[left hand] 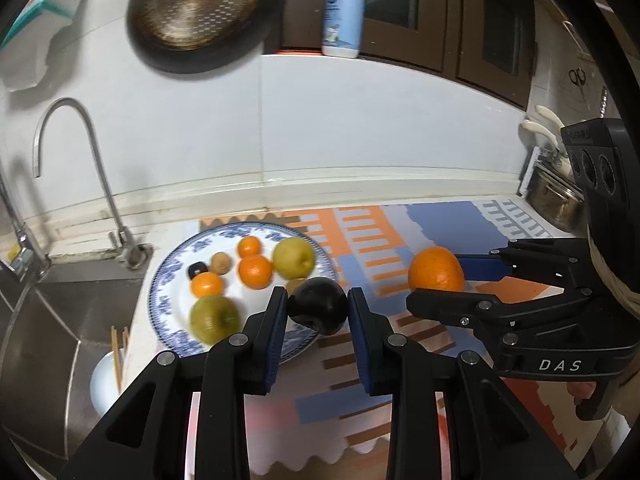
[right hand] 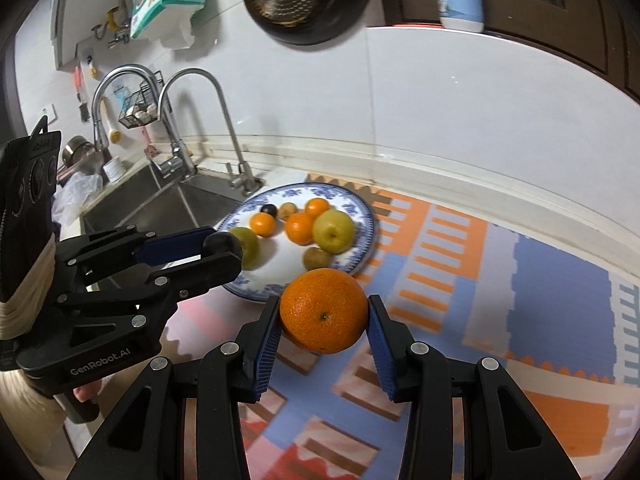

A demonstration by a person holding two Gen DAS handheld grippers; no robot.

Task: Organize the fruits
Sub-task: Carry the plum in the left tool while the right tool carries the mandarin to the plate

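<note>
Your left gripper (left hand: 317, 309) clenches a dark plum (left hand: 317, 307) over the near rim of the fruit plate (left hand: 168, 276); your right gripper (right hand: 323, 317) grasps an orange (right hand: 323, 312) above the mat (right hand: 560, 280), right of it

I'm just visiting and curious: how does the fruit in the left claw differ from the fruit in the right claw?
The dark fruit in the left claw is nearly black and smooth; the orange in the right claw is bright orange with pitted skin. The dark fruit is smaller, so the left claw's fingers stand closer together than the right claw's. Both are round, pinched between blue pads, and held near the blue-patterned plate.
</note>
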